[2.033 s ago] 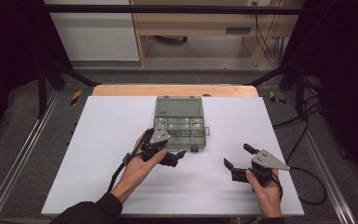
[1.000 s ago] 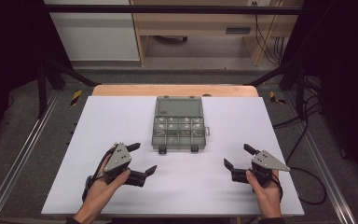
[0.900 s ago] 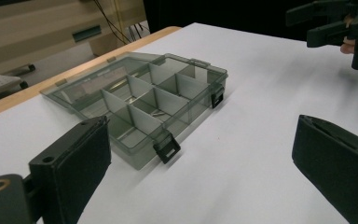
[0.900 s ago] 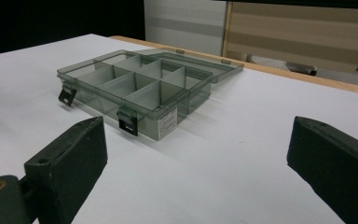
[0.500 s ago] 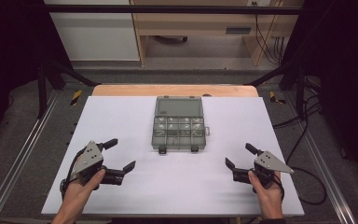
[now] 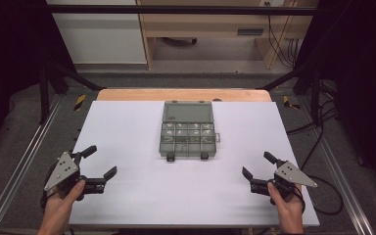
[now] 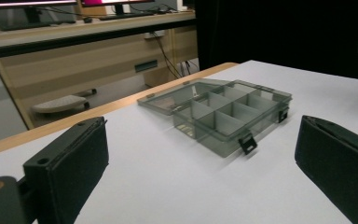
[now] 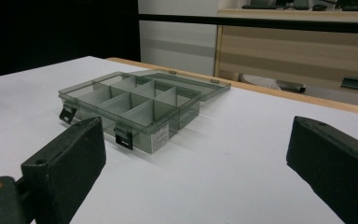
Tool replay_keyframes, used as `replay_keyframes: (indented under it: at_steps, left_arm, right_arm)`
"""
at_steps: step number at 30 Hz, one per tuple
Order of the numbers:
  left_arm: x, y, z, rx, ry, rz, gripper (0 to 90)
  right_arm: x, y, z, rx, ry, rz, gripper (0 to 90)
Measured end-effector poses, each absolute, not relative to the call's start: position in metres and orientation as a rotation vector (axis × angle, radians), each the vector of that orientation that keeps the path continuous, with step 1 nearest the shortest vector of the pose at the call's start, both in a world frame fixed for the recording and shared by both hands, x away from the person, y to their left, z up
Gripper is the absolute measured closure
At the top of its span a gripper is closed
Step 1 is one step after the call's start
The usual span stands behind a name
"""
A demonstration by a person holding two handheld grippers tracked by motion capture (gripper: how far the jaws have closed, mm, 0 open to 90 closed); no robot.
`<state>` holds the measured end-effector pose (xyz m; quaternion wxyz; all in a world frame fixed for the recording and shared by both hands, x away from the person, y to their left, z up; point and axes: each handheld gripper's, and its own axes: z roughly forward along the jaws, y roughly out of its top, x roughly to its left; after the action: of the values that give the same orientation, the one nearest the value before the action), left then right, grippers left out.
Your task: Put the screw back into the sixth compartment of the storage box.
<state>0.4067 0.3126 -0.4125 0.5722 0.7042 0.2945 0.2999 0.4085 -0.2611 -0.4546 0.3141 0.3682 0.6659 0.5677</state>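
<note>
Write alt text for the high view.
An open grey compartment box sits mid-table, lid folded back. Near the front edge, the left gripper and right gripper rest apart from it, jaws open and empty.

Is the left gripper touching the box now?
Apart. In the high view, the left gripper sits near the table's left front corner, with bare white surface between it and the box; both jaws are open and empty.
</note>
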Motion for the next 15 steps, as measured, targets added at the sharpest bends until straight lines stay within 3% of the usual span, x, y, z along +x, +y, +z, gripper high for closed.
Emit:
replay_keyframes:
  at_steps: [15]
  left_arm:
    - [0.411,0.323,-0.435,1.616,0.687,0.709,2.8]
  right_arm:
    - [0.409,-0.255,-0.456,0.898,1.793,1.517,2.5]
